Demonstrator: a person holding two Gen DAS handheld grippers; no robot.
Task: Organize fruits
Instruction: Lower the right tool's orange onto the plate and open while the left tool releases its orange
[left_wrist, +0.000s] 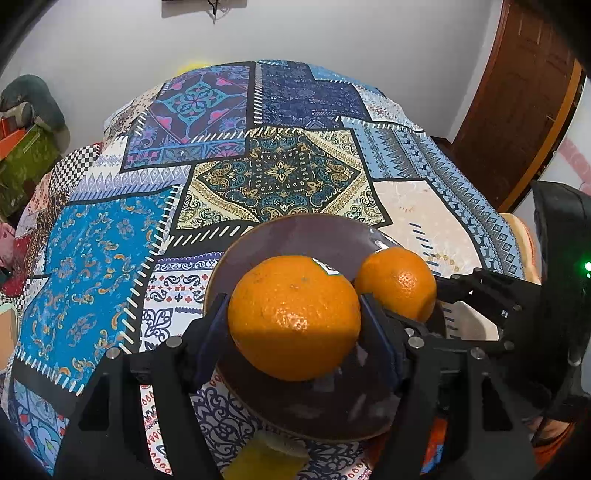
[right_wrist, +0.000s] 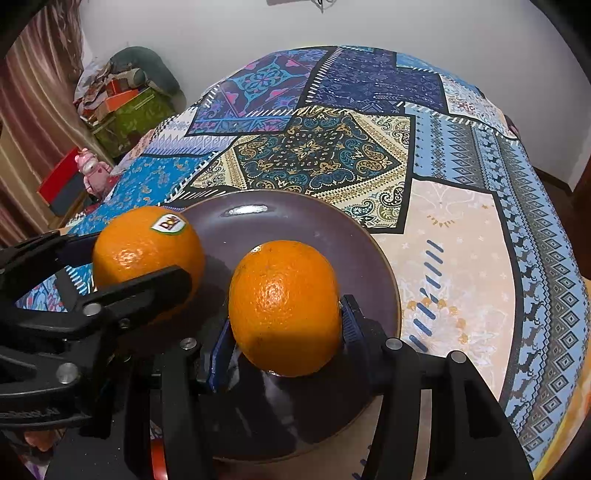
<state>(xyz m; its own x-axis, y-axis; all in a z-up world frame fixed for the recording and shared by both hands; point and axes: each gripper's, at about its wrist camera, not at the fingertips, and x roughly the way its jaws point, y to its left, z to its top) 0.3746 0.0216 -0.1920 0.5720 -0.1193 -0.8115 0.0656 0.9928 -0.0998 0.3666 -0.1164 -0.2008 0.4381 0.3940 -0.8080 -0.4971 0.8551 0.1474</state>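
Oranges, two round glossy ones, hang just above the dark purple round plate (right_wrist: 314, 218), the stickered one (left_wrist: 293, 317) clamped in the left gripper (left_wrist: 295, 328), the plain one (right_wrist: 284, 306) beside it clamped in the right gripper (right_wrist: 286, 332).

A counter (left_wrist: 110, 240) draped in a patchwork-print cloth (right_wrist: 461, 258) carries a dark brown plate (right_wrist: 295, 218) directly on it.

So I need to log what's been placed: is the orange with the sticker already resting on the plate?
Cannot tell. The stickered orange sits clamped in the left hand-held gripper over the brown plate; its underside is hidden.
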